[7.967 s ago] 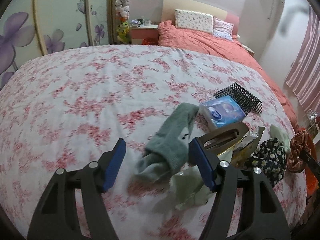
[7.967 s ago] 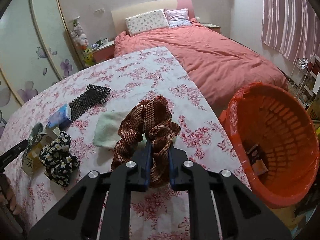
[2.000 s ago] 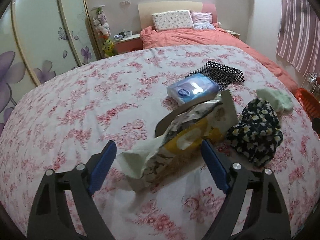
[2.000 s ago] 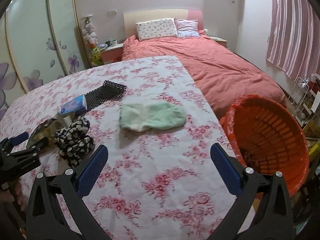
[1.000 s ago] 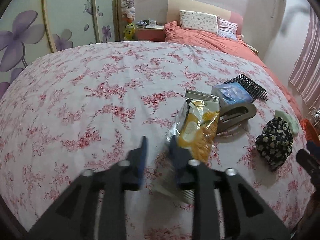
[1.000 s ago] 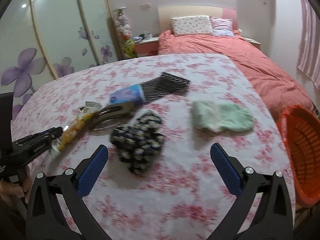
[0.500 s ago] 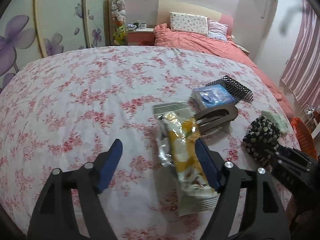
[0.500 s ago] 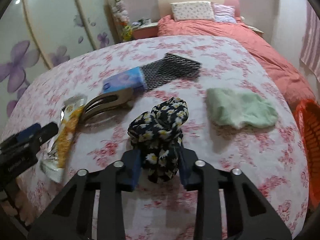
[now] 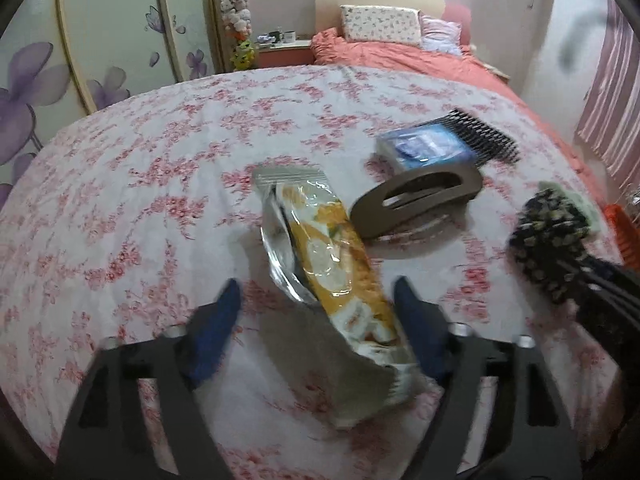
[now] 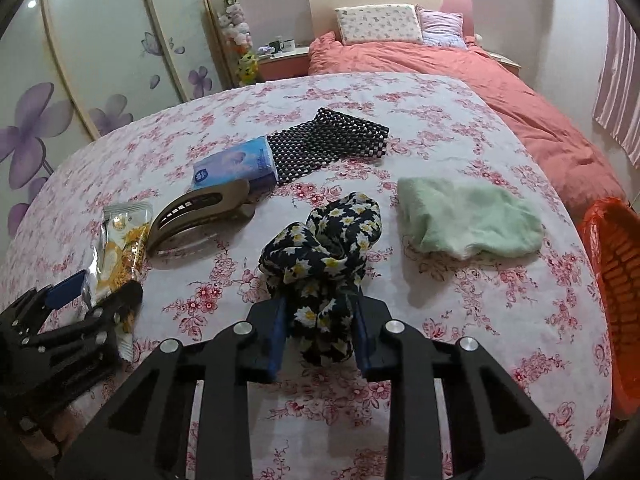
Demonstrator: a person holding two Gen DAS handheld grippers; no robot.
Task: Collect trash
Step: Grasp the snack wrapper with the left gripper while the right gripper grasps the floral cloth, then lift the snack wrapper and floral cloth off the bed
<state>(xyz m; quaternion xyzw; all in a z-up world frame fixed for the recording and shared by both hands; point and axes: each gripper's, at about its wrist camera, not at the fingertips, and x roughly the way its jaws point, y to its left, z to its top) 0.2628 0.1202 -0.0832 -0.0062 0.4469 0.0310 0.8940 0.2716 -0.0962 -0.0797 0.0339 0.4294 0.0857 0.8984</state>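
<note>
While the left wrist view is smeared with motion blur, it shows the flowered tablecloth point(image 9: 132, 184) running wide and bare toward the wardrobe side, with the far edge curving in front of the bed point(image 9: 400, 54). The left gripper point(image 9: 316, 312) stands with its blue pads spread wide, and the yellow snack wrapper point(image 9: 320, 248) lies between them, its near end reaching down past the pads; whether either pad touches it cannot be told. Just right of the wrapper sits a brown hair claw point(image 9: 416, 200), behind it a blue tissue pack point(image 9: 426, 146) and a black beaded mat point(image 9: 486, 140).

Seen from the right wrist, the table's right edge falls away near the orange basket point(image 10: 612, 292), which stands below it, with open cloth between. The right gripper point(image 10: 318, 324) is clamped on the black daisy-print scrunchie point(image 10: 324, 248), whose upper loop rises above the pads. A pale green cloth point(image 10: 468, 220) lies near it to the right, apart from it. At far left the left gripper point(image 10: 94, 292) straddles the snack wrapper point(image 10: 120, 240), the hair claw point(image 10: 196, 212) beside it, then the tissue pack point(image 10: 236, 164) touching the beaded mat point(image 10: 332, 140).
</note>
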